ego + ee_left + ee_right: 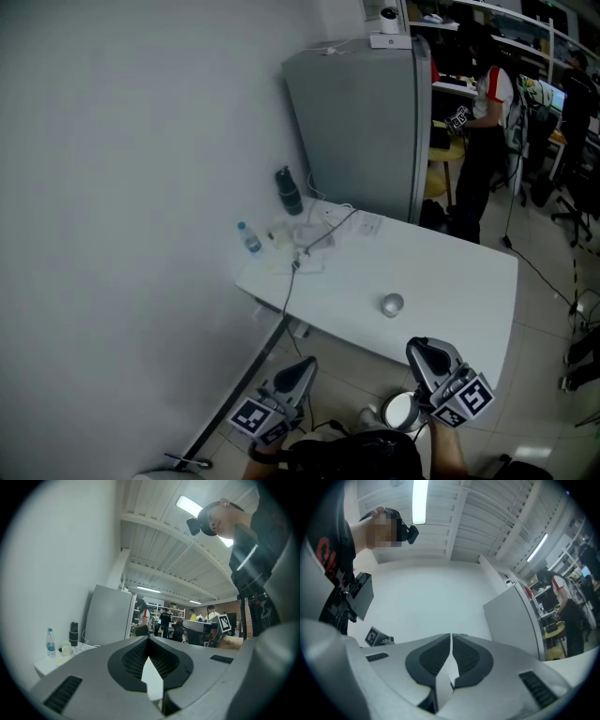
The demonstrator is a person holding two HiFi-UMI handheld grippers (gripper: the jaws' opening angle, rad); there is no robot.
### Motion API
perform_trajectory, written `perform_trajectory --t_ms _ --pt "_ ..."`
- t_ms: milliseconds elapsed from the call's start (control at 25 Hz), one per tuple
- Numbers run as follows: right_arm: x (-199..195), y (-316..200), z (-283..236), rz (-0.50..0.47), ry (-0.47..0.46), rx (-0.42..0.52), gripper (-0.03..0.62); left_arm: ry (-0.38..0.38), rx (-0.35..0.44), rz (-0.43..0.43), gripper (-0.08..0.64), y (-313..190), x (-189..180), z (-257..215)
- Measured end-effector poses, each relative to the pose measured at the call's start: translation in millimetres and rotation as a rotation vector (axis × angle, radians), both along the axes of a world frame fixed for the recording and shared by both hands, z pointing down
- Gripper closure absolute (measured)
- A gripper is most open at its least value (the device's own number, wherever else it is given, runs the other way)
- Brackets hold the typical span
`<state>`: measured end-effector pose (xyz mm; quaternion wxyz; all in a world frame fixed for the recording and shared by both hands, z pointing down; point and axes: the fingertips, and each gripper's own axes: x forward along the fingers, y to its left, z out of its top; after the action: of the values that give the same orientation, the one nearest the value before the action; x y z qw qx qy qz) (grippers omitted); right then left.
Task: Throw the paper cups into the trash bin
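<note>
Counting two grippers: the left gripper (302, 367) and the right gripper (424, 352). Counting one white table (450, 281), bearing one dark flask (289, 190), one clear water bottle (249, 238) and one small round grey object (392, 304). Counting one grey cabinet (361, 122), carrying one white device (389, 28) on top. Counting one white round container (401, 410) on the floor. Counting two people far back: a person in red and white (487, 112) and a person in dark clothes (574, 94).
</note>
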<state>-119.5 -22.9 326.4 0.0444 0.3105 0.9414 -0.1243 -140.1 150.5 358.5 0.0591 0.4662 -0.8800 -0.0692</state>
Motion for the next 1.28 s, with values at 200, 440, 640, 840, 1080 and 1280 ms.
perform_trajectory --t_ms 200,440,640,840,1080,1280 --pt "-37 -4 17 0.067 0.035 0.015 0.586 0.024 0.008 0.065 0.568 -3 -50 13" --pt "-101 6 10 0.208 0.024 0.002 0.586 0.012 0.015 0.146 0.568 4 -136 16" --pt "-155 41 0 0.276 -0.002 0.001 0.586 0.001 -0.023 0.236 0.568 22 -198 23" --pt "-177 53 1 0.365 0.007 0.033 0.586 0.015 -0.019 0.317 0.568 29 -235 30" --pt "-174 47 19 0.466 0.072 0.027 0.586 0.009 0.021 0.385 0.568 17 -263 26" --pt "-176 32 21 0.520 0.084 0.055 0.584 -0.013 0.008 0.415 0.568 1 -280 24"
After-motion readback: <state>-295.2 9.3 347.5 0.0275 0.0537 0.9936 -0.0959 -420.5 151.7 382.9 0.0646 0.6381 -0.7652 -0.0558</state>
